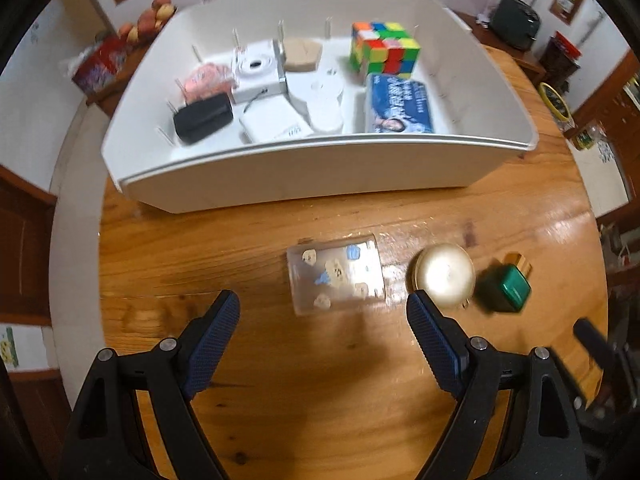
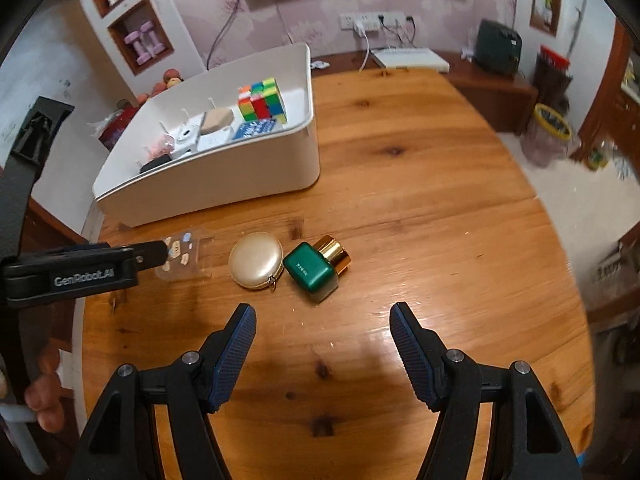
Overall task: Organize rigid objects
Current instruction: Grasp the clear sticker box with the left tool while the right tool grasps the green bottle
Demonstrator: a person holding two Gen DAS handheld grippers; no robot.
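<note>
- Desk (image 2: 420,200) of round, glossy, knotty orange wood carries everything; its bare right half gives both hands room to work, and its sheen throws glare near the loose pieces
- White plastic storage bin (image 1: 304,176) sits at the desk's far left part, its near wall turned to the loose items; inside lie a multicoloured puzzle cube (image 1: 384,50), a blue printed packet (image 1: 400,104), a black pouch (image 1: 202,118) and several white boxes, so judging by this the sorting is well along
- Clear plastic case with small bear stickers (image 1: 336,278) lies flat in front of the bin, just ahead of the left tongs (image 1: 322,322); these stand wide apart and empty, aimed at it, probably for the next pick
- Round pearly cream compact (image 2: 257,261) touches a green square bottle with a gold cap (image 2: 316,266) lying on its side; the right tongs (image 2: 323,326) hang near them, partly spread, gripping nothing
- Room behind: pale floral wall, wall sockets with cables, shelf niches holding lilac dumbbells (image 2: 145,42), a dark wooden sideboard; a person's fingers (image 2: 42,404) show at the left edge
</note>
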